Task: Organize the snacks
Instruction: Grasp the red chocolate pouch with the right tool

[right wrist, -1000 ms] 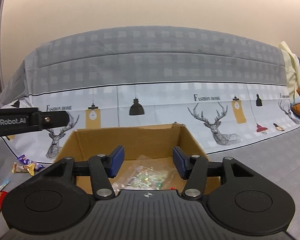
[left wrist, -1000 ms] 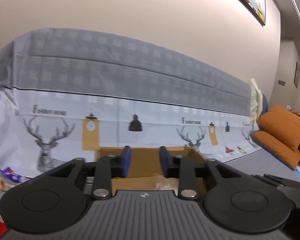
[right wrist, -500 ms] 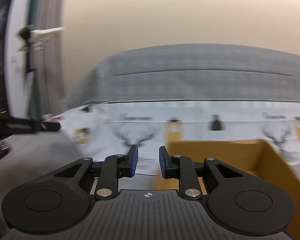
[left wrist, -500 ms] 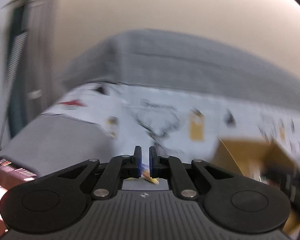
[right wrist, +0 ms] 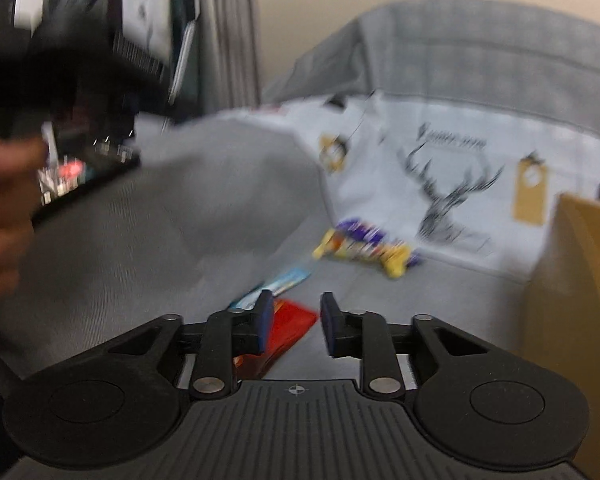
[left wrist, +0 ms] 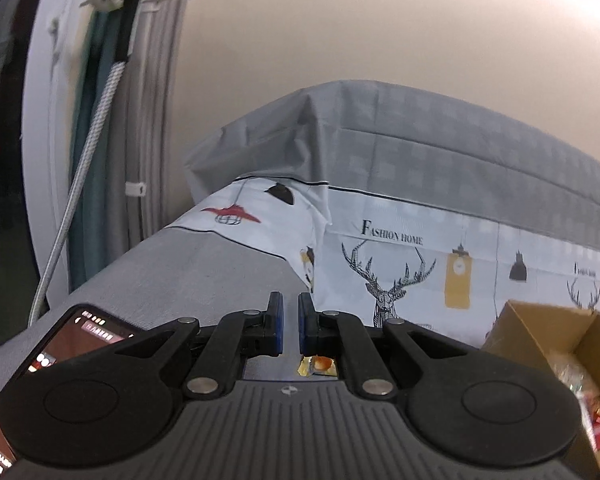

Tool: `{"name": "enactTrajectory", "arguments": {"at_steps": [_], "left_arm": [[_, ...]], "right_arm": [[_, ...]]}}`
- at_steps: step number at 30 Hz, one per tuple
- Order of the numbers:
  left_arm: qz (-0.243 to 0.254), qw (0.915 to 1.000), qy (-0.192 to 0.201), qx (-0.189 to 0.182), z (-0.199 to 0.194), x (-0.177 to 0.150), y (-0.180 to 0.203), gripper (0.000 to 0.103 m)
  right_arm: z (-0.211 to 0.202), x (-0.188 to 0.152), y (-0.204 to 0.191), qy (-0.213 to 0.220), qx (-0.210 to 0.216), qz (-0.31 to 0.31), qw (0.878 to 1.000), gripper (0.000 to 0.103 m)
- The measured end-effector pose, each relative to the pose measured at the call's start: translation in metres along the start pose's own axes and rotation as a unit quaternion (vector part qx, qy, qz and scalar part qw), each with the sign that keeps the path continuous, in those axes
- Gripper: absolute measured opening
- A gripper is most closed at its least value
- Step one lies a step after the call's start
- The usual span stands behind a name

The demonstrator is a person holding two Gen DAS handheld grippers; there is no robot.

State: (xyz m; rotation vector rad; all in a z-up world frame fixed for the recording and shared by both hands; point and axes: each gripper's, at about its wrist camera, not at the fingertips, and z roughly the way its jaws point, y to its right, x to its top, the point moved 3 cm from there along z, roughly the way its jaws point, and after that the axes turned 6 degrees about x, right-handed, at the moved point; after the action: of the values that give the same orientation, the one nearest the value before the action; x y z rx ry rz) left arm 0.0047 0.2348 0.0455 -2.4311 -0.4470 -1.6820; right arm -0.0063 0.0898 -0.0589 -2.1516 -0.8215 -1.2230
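Right wrist: red packet [right wrist: 288, 330] beneath parted jaws

Counted: one brown cardboard box [left wrist: 540, 332], lower right of the left wrist view. One yellow-wrapped orange sweet [left wrist: 318, 365], bottom centre. One lit phone [left wrist: 66, 340], lower left.

Right wrist view, blurred centre: one red flat packet [right wrist: 290, 326], one blue-and-white wrapper [right wrist: 278, 284], one purple-and-yellow snack cluster [right wrist: 366, 248], number indistinct.

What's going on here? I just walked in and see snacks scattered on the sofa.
A person is tidying snacks into a cardboard box using two handheld grippers. The left gripper is shut and empty, over a small yellow-wrapped snack on the grey seat. The right gripper has just been opening, with nothing gripped, above a red packet; a blue packet and a yellow-purple one lie beyond. Some snacks are already boxed.
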Motion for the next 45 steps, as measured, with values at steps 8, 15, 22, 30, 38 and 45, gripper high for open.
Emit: {"name": "enactTrajectory", "arguments": {"at_steps": [8,15,22,30,38,45], "left_arm": [[0.035,0.9992,0.004,-0.018,0.008,-0.005,0.019,0.008],[0.037,0.9991,0.0,-0.021,0.014,-0.007,0.018,0.008],[0.045,0.9987,0.002,-0.022,0.015,-0.007,0.019,0.008],[0.038,0.999,0.004,-0.022,0.017,-0.006,0.021,0.008],[0.051,0.9983,0.003,-0.028,0.016,-0.009,0.035,0.008],[0.051,0.9977,-0.026,-0.037,0.023,-0.016,0.042,0.008]], "right_arm": [[0.063,-0.025,-0.012,-0.078,0.011,-0.018,0.997,0.084],[0.088,-0.037,-0.035,-0.097,0.013,-0.093,0.991,0.099],[0.109,-0.027,-0.026,-0.103,0.009,-0.066,0.992,0.103],[0.099,-0.029,-0.01,-0.081,-0.004,-0.051,0.995,0.077],[0.058,-0.039,0.0,-0.063,-0.023,-0.044,0.997,0.06],[-0.002,-0.037,0.011,-0.086,-0.052,-0.008,0.995,0.059]]}}
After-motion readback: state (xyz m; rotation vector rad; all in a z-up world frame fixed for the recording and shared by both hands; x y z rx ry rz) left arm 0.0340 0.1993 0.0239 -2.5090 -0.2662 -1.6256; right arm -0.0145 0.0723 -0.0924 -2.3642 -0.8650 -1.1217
